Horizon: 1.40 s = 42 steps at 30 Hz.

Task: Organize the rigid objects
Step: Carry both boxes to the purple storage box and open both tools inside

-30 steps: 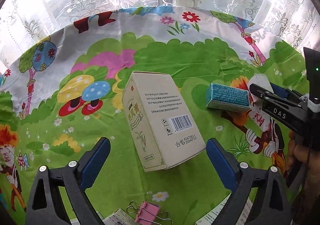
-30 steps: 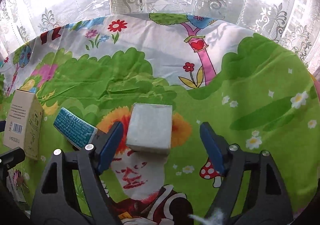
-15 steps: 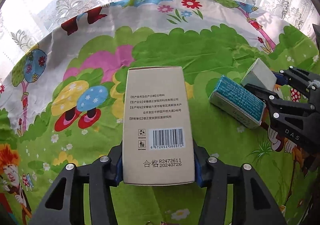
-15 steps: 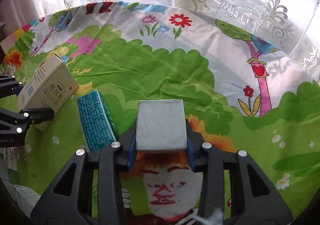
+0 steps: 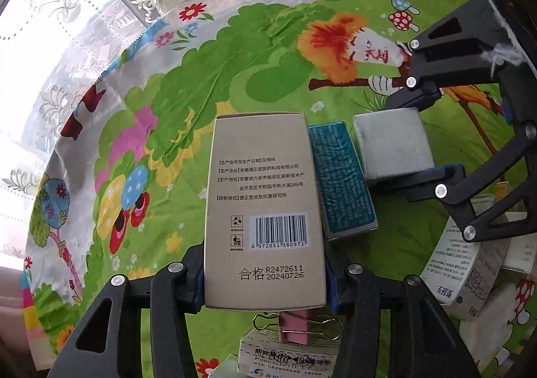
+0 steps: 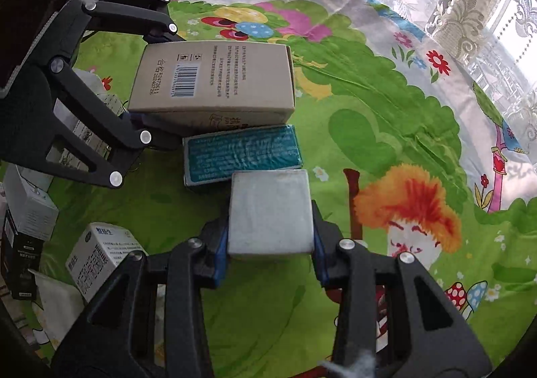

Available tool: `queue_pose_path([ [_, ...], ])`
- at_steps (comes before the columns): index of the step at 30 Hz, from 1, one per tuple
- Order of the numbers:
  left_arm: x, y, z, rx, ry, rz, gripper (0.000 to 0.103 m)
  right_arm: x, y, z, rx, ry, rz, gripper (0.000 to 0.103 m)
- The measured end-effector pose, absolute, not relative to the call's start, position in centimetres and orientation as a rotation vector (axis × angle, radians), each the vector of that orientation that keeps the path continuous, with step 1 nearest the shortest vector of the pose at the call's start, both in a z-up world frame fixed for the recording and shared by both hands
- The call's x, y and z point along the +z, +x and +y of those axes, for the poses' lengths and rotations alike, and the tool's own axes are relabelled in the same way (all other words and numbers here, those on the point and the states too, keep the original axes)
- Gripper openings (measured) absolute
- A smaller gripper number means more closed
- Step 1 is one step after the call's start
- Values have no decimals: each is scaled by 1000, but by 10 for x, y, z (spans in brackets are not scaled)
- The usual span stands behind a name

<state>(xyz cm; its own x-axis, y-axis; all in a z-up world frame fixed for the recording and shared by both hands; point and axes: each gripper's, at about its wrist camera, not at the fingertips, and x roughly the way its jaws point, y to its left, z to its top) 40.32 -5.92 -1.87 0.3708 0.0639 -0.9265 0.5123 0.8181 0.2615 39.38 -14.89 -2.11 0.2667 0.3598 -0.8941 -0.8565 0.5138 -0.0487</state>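
- My right gripper is clamped on a small grey box, blue pads against its sides.
- A teal box lies just beyond the grey one, apparently touching.
- My left gripper grips a tan barcoded carton, pressed against the teal box.
- White printed boxes stand at left on the cartoon tablecloth.

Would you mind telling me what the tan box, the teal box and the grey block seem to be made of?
The tan box looks like matte printed cardboard: folded edges, a barcode and ink text. The teal box seems to be card under a glossy film, since its face shows wrinkled glare. The grey block has a dull, faintly speckled surface with no print; perhaps foam or stone, but I cannot tell which.
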Motion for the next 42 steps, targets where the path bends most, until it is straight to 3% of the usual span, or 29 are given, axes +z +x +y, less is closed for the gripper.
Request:
queue_pose_path([
  [10, 4, 316, -63, -354, 511, 1192, 52, 2, 309, -156, 974, -570, 997, 44],
  [24, 84, 204, -41, -182, 219, 935, 52, 73, 220, -178, 880, -328, 846, 44],
  [42, 60, 27, 45, 20, -195, 904, 52, 63, 115, -169, 830, -83, 954, 44],
])
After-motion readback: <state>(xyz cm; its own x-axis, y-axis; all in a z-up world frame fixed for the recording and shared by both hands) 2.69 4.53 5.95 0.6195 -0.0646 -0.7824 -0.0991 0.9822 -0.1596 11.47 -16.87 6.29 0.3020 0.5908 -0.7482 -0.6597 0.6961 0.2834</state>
